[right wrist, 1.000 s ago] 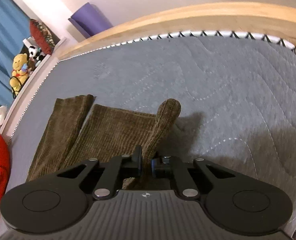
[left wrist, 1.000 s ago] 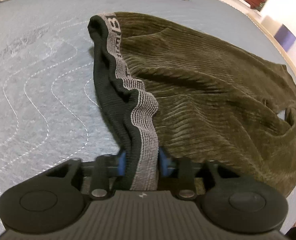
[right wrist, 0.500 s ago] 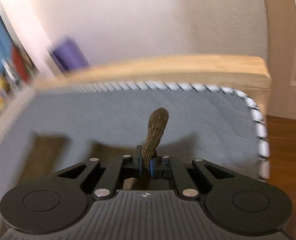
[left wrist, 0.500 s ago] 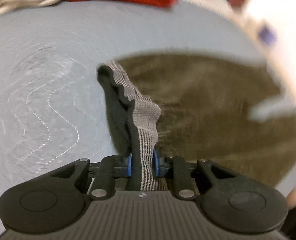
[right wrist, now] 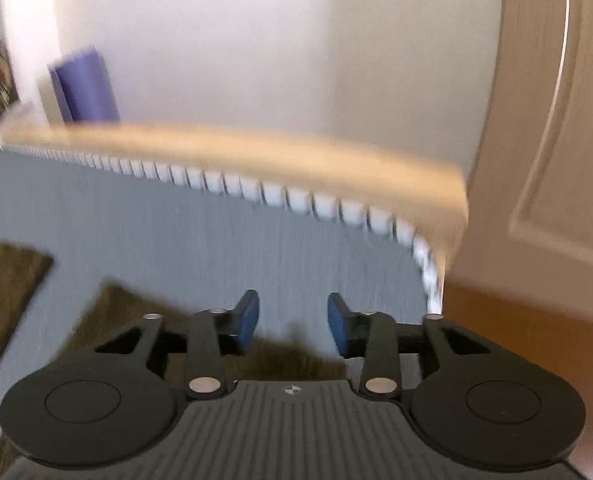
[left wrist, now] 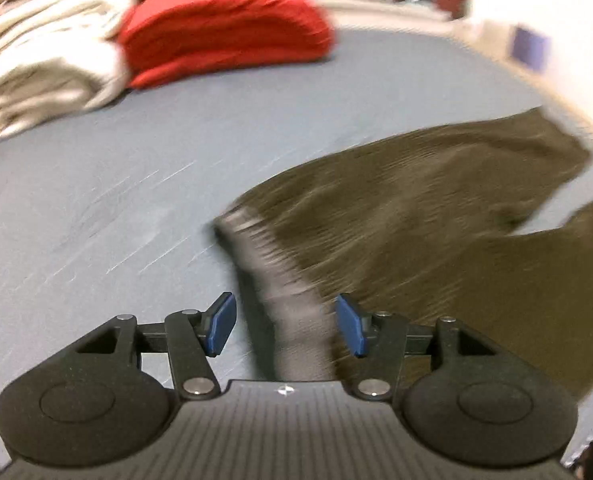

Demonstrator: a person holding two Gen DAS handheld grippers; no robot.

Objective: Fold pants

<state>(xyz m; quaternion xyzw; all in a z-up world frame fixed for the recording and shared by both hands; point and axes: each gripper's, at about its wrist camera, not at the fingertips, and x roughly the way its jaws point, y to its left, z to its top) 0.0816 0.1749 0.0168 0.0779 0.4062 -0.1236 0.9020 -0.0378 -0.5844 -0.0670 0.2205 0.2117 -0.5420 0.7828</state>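
Both grips on the cloth have let go since a second ago: the left gripper [left wrist: 283,327], then clamped on the grey waistband [left wrist: 292,320], now has its jaws opening, with the band lying loose between the blue pads [left wrist: 221,325] and neither pad pressing it; the right gripper [right wrist: 292,322], then pinched on a raised fold of a leg, likewise has its jaws opening, with only a dark blur of cloth below the gap and nothing held. The pants [left wrist: 436,240], brown and ribbed, lie spread on the grey bed [left wrist: 136,200], waistband toward the left gripper, the two legs running away to the right edge of the left wrist view; a red bundle [left wrist: 224,28] and a pale blanket [left wrist: 44,48] sit well apart at the far side. The step in hand looks like a release after laying or straightening the garment; folding proper seems not yet done. Next, I judge, each gripper needs a fresh hold, likely one at the waistband and one at a leg or hem, to carry one half over the other; motion blur hides the exact lie of the hems.
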